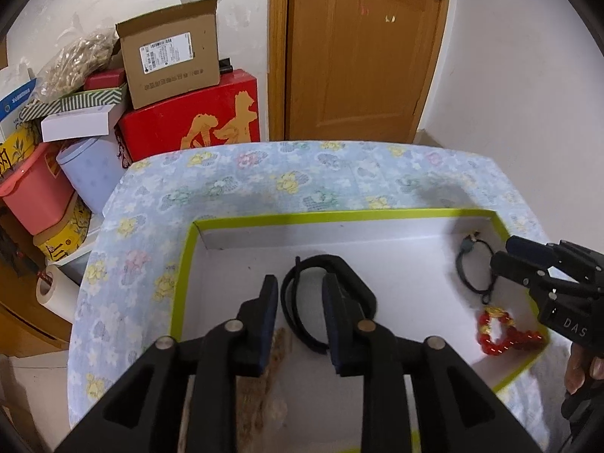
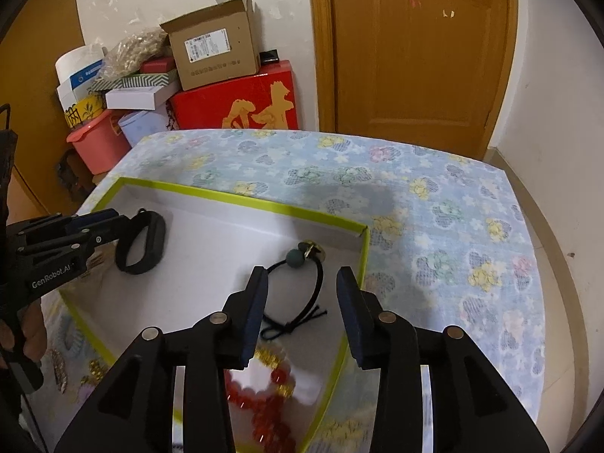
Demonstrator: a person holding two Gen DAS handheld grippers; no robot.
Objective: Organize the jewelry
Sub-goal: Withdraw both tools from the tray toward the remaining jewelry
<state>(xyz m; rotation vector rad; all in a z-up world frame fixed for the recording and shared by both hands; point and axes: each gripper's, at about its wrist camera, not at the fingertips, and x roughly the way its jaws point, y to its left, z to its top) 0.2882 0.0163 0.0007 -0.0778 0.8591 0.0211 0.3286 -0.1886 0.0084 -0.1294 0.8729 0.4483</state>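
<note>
A shallow white box with a lime-green rim (image 1: 339,216) (image 2: 241,198) lies on the flowered cloth. My left gripper (image 1: 300,315) (image 2: 113,222) hangs over the box's left part, open, with a black band (image 1: 294,302) (image 2: 141,243) in the gap between its fingers; the pads do not squeeze it. My right gripper (image 2: 302,302) (image 1: 507,255) is open over the right part. A black hair tie with a green bead (image 2: 305,287) (image 1: 472,264) lies on the box floor between its fingers. A red bead bracelet with gold charms (image 1: 502,330) (image 2: 264,400) rests nearer me in the box.
The table's flowered cloth (image 2: 434,204) stretches right of the box. Gold-coloured pieces (image 2: 94,370) lie on the cloth left of the box. Stacked cartons and a red box (image 1: 188,124) crowd the floor past the table's left edge. A wooden door (image 1: 358,49) stands behind.
</note>
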